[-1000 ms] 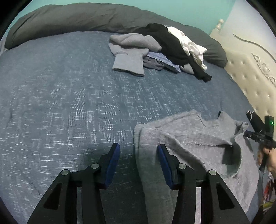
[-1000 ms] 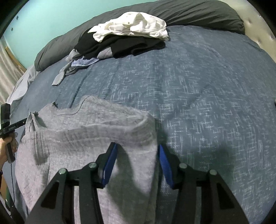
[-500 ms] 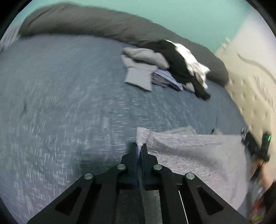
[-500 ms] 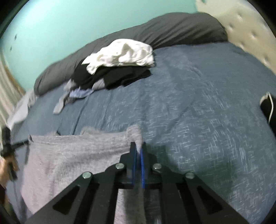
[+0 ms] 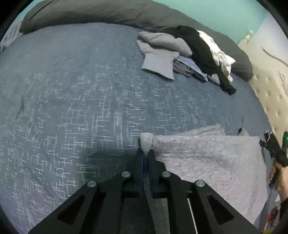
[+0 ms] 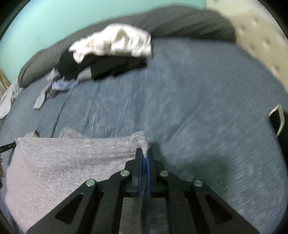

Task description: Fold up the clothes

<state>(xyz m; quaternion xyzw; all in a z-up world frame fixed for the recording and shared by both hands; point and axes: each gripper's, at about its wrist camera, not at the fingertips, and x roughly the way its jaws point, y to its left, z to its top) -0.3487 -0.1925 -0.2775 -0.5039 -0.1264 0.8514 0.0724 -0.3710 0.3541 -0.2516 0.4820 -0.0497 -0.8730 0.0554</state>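
1. Left gripper [image 5: 146,155]: jaws pinched tight on one corner of the grey knit sweater [image 5: 207,162]; cloth bunches up between the blue pads.
2. Right gripper [image 6: 145,154]: clamped the same way on the opposite corner of the sweater [image 6: 72,158].
3. Sweater stretched taut between both grippers, top edge lifted, the rest draped toward the near edge of the blue bedspread [image 5: 90,100].
4. Pile of unfolded clothes [image 5: 189,54] at the far side of the bed, well apart from the sweater: grey, black, white pieces.
5. Dark grey bolster pillow [image 5: 108,12] behind the pile; tufted headboard [image 5: 270,93] to the side.
6. Right view is motion-blurred.
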